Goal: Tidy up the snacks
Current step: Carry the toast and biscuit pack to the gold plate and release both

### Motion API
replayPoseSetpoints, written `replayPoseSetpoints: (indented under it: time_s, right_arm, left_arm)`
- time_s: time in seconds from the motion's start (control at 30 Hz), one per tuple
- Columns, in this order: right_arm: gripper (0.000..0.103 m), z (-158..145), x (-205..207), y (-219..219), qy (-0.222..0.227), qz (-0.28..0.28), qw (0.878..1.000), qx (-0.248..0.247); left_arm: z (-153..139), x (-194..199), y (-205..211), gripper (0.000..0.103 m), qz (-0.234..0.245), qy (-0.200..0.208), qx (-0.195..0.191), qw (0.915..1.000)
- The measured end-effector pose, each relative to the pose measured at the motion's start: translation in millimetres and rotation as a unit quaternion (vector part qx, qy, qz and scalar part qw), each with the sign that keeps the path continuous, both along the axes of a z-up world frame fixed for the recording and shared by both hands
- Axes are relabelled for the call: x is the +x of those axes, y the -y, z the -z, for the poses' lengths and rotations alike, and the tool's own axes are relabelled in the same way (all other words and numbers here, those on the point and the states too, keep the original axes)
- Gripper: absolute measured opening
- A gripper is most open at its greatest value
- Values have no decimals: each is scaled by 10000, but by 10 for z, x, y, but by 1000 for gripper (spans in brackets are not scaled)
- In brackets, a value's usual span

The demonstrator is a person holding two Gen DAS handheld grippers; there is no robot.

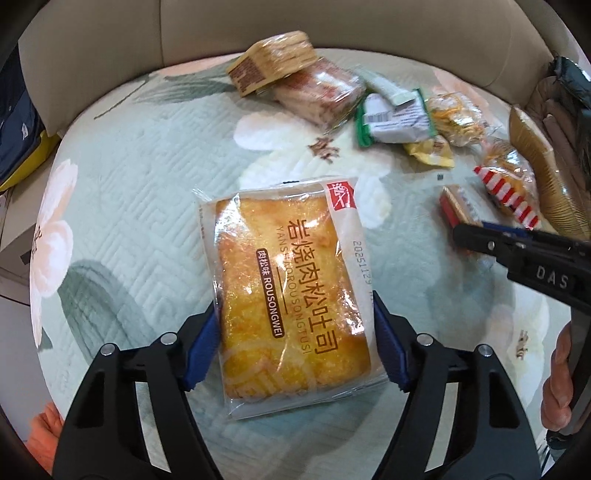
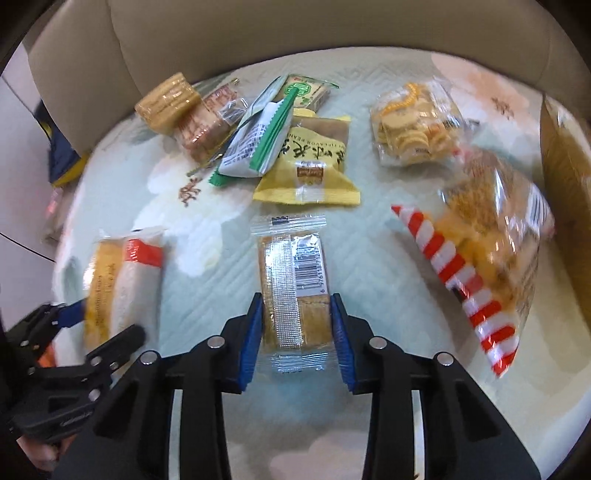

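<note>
1. Gripping a clear-wrapped toast packet (image 1: 291, 277) by its near half, the left gripper (image 1: 295, 343) has its blue pads pressed to the packet's 2 long sides above the pale green quilted cover (image 1: 129, 184).
2. The right gripper (image 2: 297, 339) is clamped on a small cracker pack (image 2: 293, 291) with a barcode, 1 pad on each side.
3. Farther off lies a loose pile: a round biscuit stack (image 2: 166, 99) at far left, a green-and-white sachet (image 2: 255, 144) overlapping a yellow packet (image 2: 314, 162), and a clear bag of small round crackers (image 2: 413, 125) to the right.
4. A red-and-white striped bag (image 2: 480, 266) lies at right, beside a brown cardboard box (image 2: 565, 166).
5. A beige cushion (image 2: 295, 29) backs the far edge.
</note>
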State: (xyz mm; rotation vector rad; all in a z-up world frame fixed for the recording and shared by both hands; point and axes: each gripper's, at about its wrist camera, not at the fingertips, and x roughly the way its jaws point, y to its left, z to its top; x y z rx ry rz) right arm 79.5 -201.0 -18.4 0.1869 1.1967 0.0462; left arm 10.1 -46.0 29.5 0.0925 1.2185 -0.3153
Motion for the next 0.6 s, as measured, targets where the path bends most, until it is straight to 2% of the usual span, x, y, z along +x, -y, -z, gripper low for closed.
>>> replayPoseSetpoints:
  time_s: [0.13,0.23,0.33,0.47,0.6]
  right_arm:
    - [35,-165,-171,238,107,61,9990,427]
    - [35,-451,-288,456,396,111,9978,511]
    - [35,-710,-260,479,671,300,9961,494]
    - [35,-1035,-382,964,1085,920,9888,446]
    - [35,-1225,-438,1439,1298,1627,9778,250]
  left_arm:
    - [-246,-43,85,73,262,172,-136,9994]
    - [-518,-17,329,73,531,373,-279,9975]
    - [-810,36,655,73,833,539,-549,9935]
    - [-1111,108,1223,73,1304,682,-753,9862]
    - [-1315,204,1738,73,1696,738,-917,9785]
